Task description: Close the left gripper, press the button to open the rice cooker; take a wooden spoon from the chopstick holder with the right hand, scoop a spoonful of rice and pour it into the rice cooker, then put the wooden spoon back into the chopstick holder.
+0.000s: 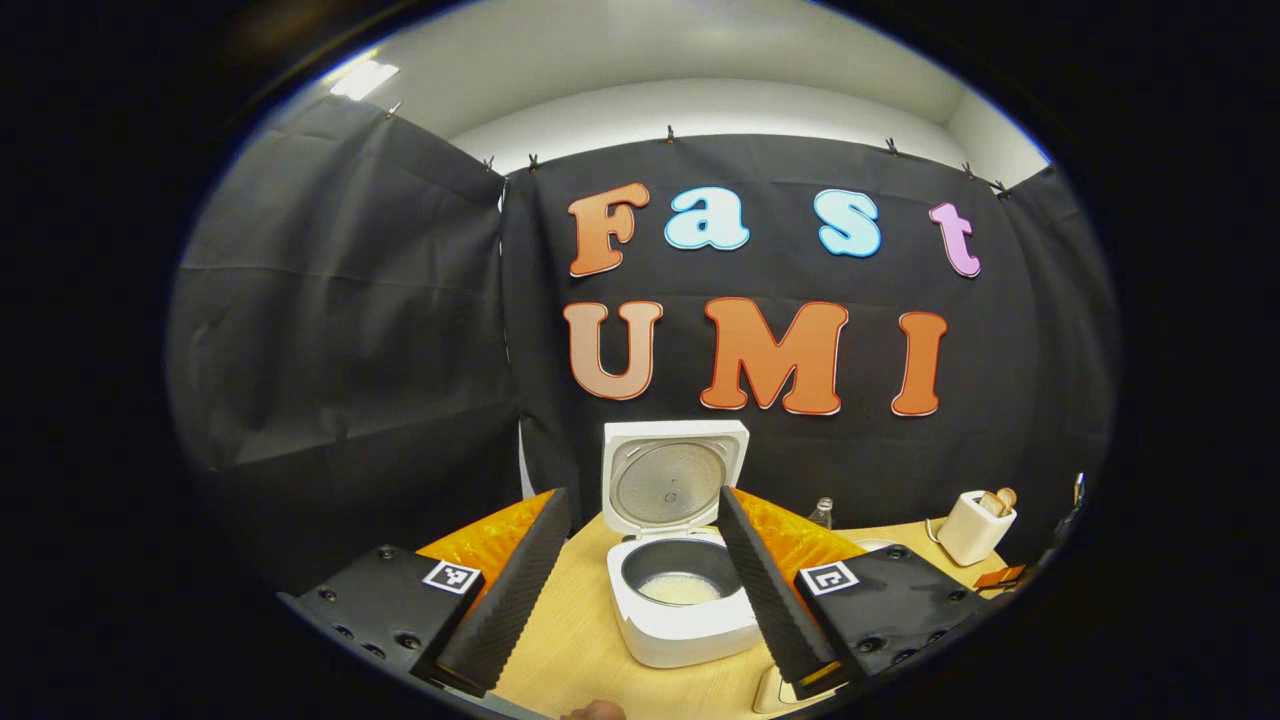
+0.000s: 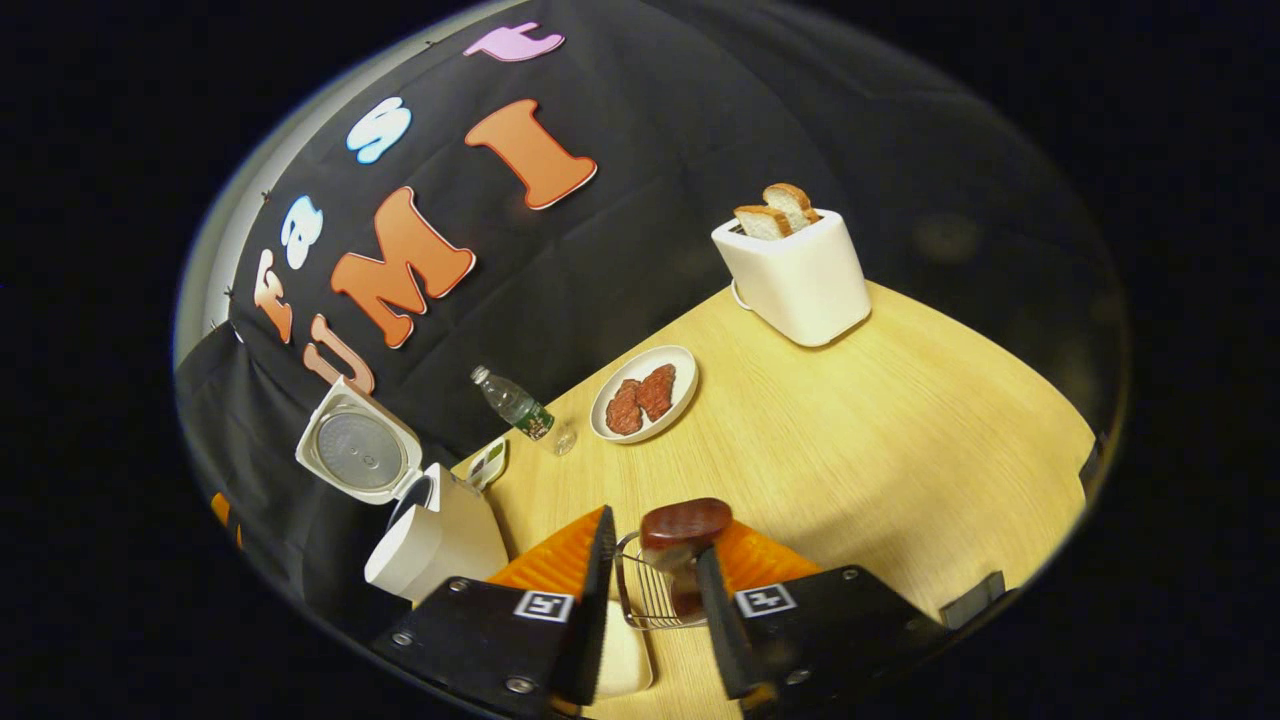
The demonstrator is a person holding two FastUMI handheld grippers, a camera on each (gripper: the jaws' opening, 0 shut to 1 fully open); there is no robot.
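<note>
Right gripper view: wooden spoon (image 2: pixel 685 523) seemingly in chopstick holder (image 2: pixel 648 595).

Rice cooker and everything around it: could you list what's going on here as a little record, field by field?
rice cooker: lid up, some rice in the pot
left gripper: open, holding nothing, pointing toward the cooker
right gripper: open, fingers either side of the wire chopstick holder
wooden spoon: standing in the holder, bowl end up
toaster: two bread slices sticking out
plate: two reddish pieces of food
water bottle: lying near the plate
table: light wood

Toaster (image 2: pixel 795 275) with bread, plate (image 2: pixel 680 400) of meat, bottle (image 2: pixel 512 403)
</note>
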